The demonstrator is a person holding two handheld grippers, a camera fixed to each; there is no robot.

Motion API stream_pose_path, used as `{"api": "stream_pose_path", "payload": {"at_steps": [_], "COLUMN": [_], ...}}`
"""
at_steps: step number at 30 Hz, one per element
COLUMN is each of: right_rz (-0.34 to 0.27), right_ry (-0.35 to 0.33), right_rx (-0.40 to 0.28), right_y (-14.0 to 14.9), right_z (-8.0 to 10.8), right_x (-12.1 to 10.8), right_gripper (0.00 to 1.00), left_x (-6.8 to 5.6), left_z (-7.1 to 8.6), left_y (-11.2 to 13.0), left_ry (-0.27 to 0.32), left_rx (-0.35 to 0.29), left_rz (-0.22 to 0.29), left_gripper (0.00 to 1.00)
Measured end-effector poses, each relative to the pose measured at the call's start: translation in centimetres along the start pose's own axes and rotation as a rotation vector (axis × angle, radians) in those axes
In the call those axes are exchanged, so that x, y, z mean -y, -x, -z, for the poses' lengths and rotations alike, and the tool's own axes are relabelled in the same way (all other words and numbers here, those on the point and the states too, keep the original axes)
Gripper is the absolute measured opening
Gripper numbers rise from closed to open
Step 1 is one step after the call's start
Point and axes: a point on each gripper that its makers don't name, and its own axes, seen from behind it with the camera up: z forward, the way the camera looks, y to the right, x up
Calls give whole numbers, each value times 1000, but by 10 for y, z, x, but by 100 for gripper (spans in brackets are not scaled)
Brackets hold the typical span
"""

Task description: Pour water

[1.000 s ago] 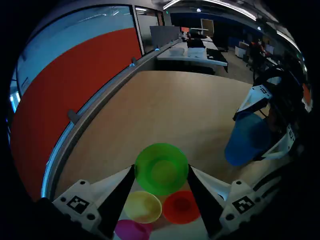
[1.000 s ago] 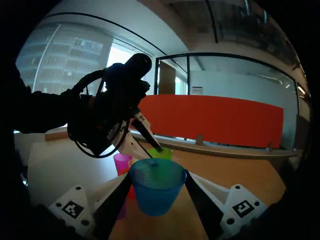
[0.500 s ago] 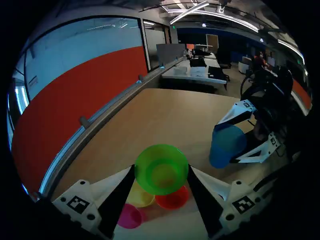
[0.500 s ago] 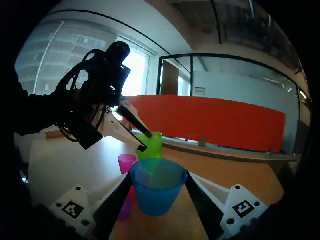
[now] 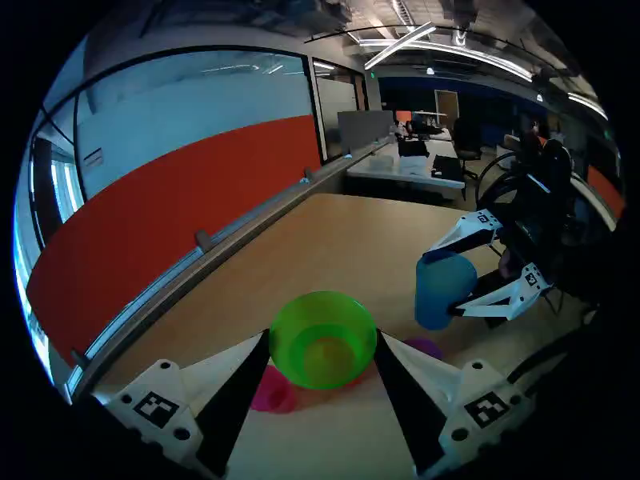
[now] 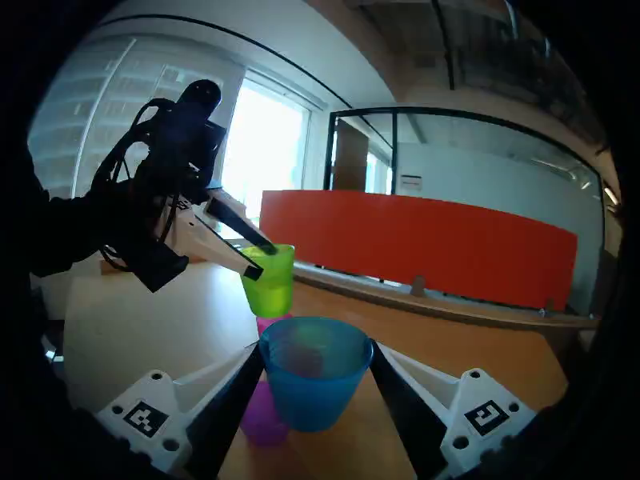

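My left claw is clamped on the green cup; my right claw is clamped on the blue cup, both upright above the bench.

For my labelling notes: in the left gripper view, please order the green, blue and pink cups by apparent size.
1. green cup: looks largest, but it is nearest the camera.
2. blue cup.
3. pink cup, partly hidden.

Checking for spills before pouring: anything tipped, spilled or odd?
Nothing stands out. The green plastic cup in the left tool and blue plastic cup in the right tool are roughly upright; the wooden table looks dry.
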Motion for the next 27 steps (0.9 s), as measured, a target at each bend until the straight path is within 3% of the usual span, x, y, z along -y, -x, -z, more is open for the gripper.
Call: {"api": "stream_pose_path", "payload": {"at_steps": [12, 27], "right_rz": [1, 8], "right_ry": [-32, -70], "right_rx": [10, 36], "right_y": [0, 7], "right_z": [-3, -9], "right_x": [27, 54], "right_gripper": [94, 94], "left_x": [-1, -7], "left_z": [51, 90], "left_y": [28, 65], "left_ry": [-54, -119], "left_rx": [-75, -162], "left_rz": [93, 162], "left_gripper": [88, 88]}}
